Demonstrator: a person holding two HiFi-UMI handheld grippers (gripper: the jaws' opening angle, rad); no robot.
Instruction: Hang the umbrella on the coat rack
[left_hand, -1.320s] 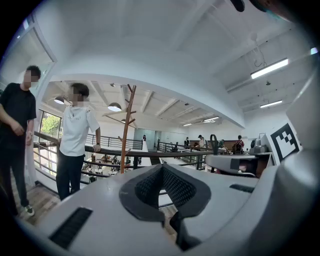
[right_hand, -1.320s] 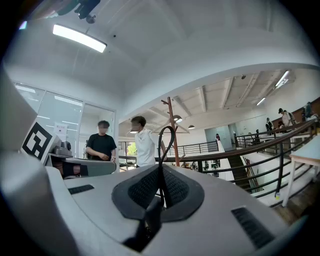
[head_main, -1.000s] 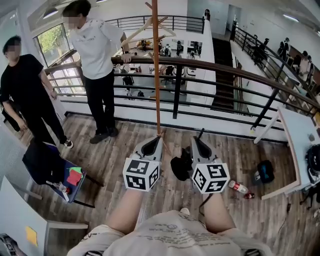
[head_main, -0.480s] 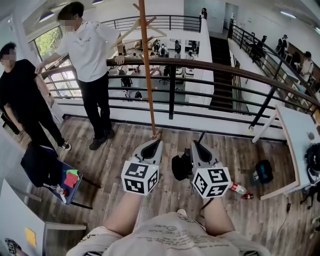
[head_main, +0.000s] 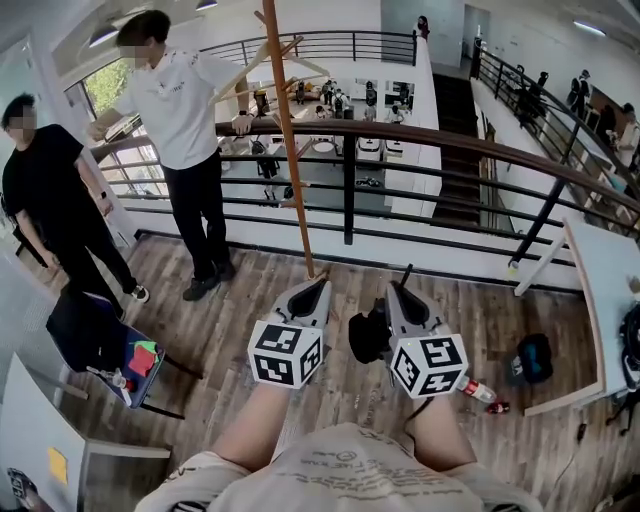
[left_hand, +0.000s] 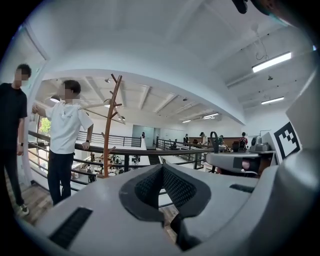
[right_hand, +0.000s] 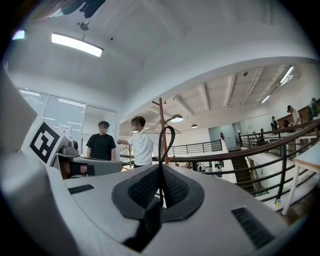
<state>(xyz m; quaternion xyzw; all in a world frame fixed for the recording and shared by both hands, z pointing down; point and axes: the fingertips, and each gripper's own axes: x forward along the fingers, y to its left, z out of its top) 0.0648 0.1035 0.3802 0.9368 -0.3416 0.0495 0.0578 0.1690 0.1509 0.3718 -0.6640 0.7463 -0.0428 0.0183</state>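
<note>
**Umbrella held by its loop, short of the coat rack**

Nearest the camera, the two grippers are held side by side above the wooden floor (head_main: 480, 310). The left gripper (head_main: 312, 288) is clenched on nothing: in its own view its pads meet with only the room beyond. The right gripper (head_main: 398, 290) is clamped on the umbrella's thin strap loop (right_hand: 160, 149), which stands up between the pads. The folded black umbrella (head_main: 366, 337) itself is seen bunched just left of and below that gripper, between the two grippers.

Further off, the foot of the coat rack (head_main: 290, 150) is seen just beyond the left gripper's tip, and its pole rises well above both grippers. The slanted pegs sit high on the pole. Behind it a dark railing (head_main: 450, 140) is seen, with two people (head_main: 190, 120) standing at the far left.

The approach to the rack is judged to be the step in hand; nothing has been hung. For the next move, the right gripper would have to be raised and carried left, so that the loop can be slipped over an upturned peg before the grip is loosened.
</note>
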